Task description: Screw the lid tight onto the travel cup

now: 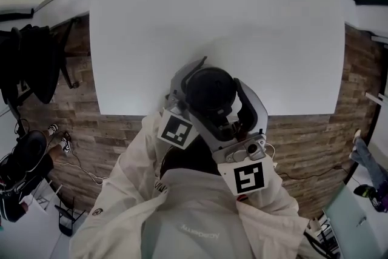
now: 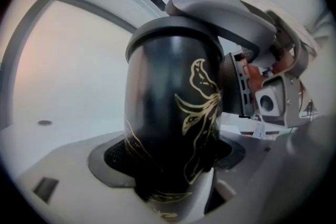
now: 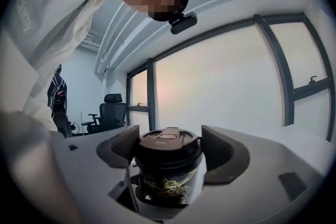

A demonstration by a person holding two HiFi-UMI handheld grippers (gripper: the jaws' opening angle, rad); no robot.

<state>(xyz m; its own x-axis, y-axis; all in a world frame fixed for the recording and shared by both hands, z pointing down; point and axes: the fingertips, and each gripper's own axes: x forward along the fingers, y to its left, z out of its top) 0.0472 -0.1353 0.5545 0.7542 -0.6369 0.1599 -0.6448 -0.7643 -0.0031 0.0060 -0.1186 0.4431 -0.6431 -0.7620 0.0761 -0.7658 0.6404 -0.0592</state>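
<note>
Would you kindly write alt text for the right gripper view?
The right gripper grips the dark lid of a black, gold-patterned travel cup, one pad on each side. Behind are large windows, an office chair and a person in a pale jacket.

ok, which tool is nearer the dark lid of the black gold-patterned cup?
Right. The right tool is clamped around the dark plastic lid; the left tool grips the black gold-patterned travel cup lower down, on its body.

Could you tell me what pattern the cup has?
Gold floral lines on the black cup; clearest in the left gripper view.
</note>
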